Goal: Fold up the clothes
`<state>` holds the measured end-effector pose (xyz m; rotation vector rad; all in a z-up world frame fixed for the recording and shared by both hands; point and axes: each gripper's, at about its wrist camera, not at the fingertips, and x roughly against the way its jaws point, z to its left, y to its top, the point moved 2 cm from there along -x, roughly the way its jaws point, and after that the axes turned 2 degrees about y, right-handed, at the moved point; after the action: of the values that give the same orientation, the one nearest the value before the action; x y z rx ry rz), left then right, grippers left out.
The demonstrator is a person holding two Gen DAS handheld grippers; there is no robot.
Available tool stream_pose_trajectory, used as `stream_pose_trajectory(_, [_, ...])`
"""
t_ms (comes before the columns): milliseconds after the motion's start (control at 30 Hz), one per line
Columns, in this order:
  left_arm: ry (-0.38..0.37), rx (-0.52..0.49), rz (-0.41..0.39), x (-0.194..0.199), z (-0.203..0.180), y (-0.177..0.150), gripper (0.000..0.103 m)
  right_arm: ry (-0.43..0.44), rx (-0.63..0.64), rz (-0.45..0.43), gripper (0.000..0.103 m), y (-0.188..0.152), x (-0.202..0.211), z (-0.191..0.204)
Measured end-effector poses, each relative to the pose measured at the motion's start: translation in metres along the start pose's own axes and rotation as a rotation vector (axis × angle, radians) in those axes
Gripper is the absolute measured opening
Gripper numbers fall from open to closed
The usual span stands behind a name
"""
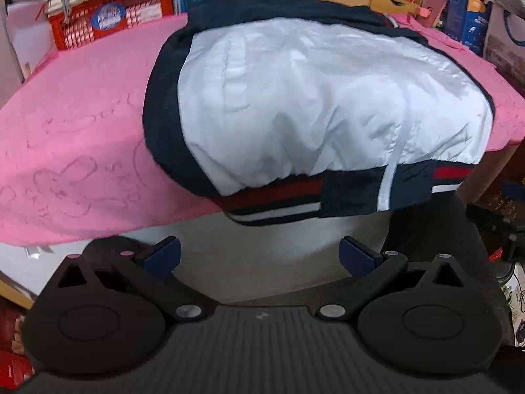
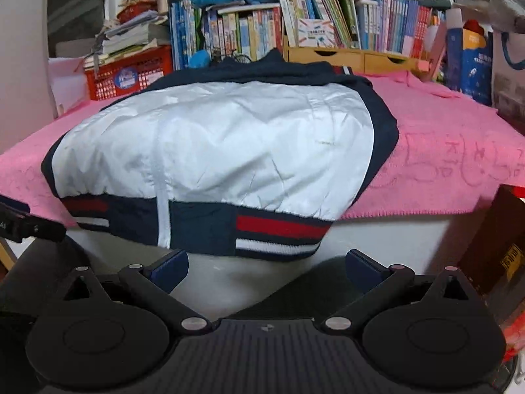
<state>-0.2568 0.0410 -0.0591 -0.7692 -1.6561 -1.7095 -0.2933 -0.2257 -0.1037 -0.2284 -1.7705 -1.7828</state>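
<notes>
A white and navy jacket [image 1: 328, 108] [image 2: 213, 144] lies on a table covered with a pink towel [image 1: 75, 115] [image 2: 443, 164]. Its navy hem band with red and white stripes [image 1: 279, 197] [image 2: 282, 229] hangs over the table's near edge. My left gripper [image 1: 259, 256] stands open just below and in front of the hem, with nothing between its blue-padded fingers. My right gripper [image 2: 267, 269] is open too, just beneath the hem's striped right part. The jacket's sleeves look tucked in; the navy collar end lies at the far side.
A red plastic crate [image 1: 108, 23] [image 2: 131, 75] with papers stands at the back left. A wooden drawer unit [image 2: 354, 57] and rows of books [image 2: 328, 26] line the back. Boxes and a bag [image 2: 472, 62] stand at the right. The other gripper's edge [image 2: 29, 226] shows at left.
</notes>
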Motion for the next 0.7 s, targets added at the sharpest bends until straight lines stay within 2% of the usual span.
stream_pose_trajectory(67, [0.013, 0.019, 0.019, -0.004, 0.006, -0.001, 0.103, 0.008, -0.015, -0.043, 0.103, 0.002, -0.01, -0.01])
stream_pose_trajectory(200, [0.024, 0.036, 0.031, -0.006, 0.011, -0.003, 0.103, 0.061, -0.235, -0.06, 0.102, 0.008, -0.039, -0.051])
stream_pose_trajectory(267, [0.026, 0.037, 0.037, -0.007, 0.012, -0.003, 0.103, 0.091, -0.329, -0.051, 0.098, 0.007, -0.051, -0.067])
stream_pose_trajectory(300, [0.026, 0.033, 0.038, -0.007, 0.011, -0.004, 0.103, 0.12, -0.36, -0.034, 0.08, 0.006, -0.055, -0.071])
stream_pose_trajectory(333, [0.027, 0.029, 0.037, -0.006, 0.011, -0.004, 0.103, 0.158, -0.384, -0.008, 0.044, 0.005, -0.06, -0.073])
stream_pose_trajectory(400, [0.033, 0.021, 0.016, 0.0, 0.01, -0.001, 0.103, 0.217, -0.429, 0.03, 0.017, 0.002, -0.06, -0.07])
stream_pose_trajectory(433, [0.036, 0.011, -0.006, 0.007, 0.01, 0.0, 0.103, 0.229, -0.419, 0.024, 0.012, 0.005, -0.051, -0.064])
stream_pose_trajectory(567, [-0.023, -0.022, -0.168, 0.06, 0.018, 0.019, 0.103, 0.323, -0.348, -0.063, 0.012, 0.042, 0.009, -0.036])
stream_pose_trajectory(633, [-0.054, -0.016, -0.258, 0.083, 0.025, 0.031, 0.103, 0.389, -0.345, -0.127, 0.012, 0.075, 0.035, -0.028])
stream_pose_trajectory(700, [-0.068, 0.005, -0.327, 0.099, 0.032, 0.045, 0.103, 0.437, -0.343, -0.168, 0.012, 0.111, 0.042, -0.023])
